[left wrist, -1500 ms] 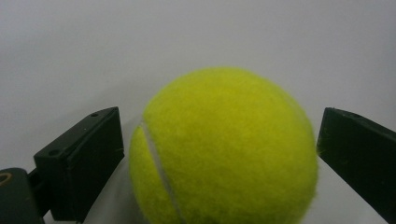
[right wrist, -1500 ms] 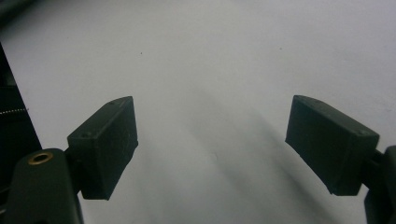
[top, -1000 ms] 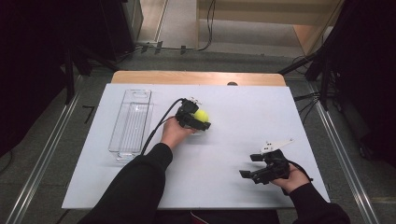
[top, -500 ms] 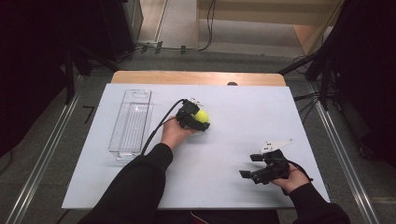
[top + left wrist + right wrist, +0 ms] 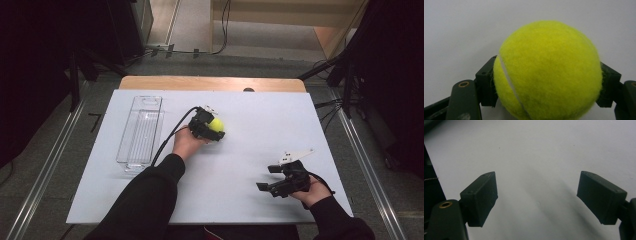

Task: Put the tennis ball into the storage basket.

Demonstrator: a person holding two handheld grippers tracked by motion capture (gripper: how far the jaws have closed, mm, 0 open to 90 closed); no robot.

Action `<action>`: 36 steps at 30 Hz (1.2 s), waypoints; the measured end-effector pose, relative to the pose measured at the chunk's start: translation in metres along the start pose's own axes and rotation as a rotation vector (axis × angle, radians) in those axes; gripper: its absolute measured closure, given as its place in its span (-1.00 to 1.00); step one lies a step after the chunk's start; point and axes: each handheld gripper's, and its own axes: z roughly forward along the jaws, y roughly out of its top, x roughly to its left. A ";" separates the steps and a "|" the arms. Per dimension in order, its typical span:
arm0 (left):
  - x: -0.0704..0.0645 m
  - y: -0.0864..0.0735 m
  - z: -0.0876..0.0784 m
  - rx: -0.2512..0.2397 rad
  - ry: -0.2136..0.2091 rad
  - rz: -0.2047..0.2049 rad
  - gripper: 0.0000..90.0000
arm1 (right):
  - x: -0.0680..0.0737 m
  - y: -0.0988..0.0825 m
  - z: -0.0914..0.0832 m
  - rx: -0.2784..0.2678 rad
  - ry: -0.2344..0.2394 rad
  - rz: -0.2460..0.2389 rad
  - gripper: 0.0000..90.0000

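Tennis ball (image 5: 547, 71) is clamped between the pads of the left gripper (image 5: 212, 128), jaws just closed onto it, mid-table toward the far edge. Right gripper (image 5: 544, 195) is held released, nothing between.

No readable text, label, brand, number or sign appears on anything in these views.

This looks like a lab or recording studio. A white sheet-covered bench (image 5: 250, 115) with a pale wooden edge stands on grey carpet, flanked by metal floor rails (image 5: 372, 165) at 3 and 9 o'clock, with black cables (image 5: 225, 20) and dark stand legs (image 5: 325, 70) toward 12 o'clock.
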 end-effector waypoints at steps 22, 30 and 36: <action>0.003 0.004 -0.008 -0.012 -0.010 -0.033 -0.43 | 0.000 0.000 0.000 -0.001 0.000 0.003 -0.67; 0.001 0.009 -0.016 -0.014 -0.043 -0.034 -0.43 | 0.000 0.000 0.000 0.002 0.002 -0.002 -0.67; 0.000 0.012 -0.022 -0.011 -0.061 -0.032 -0.43 | 0.000 0.000 0.000 0.002 0.001 0.000 -0.67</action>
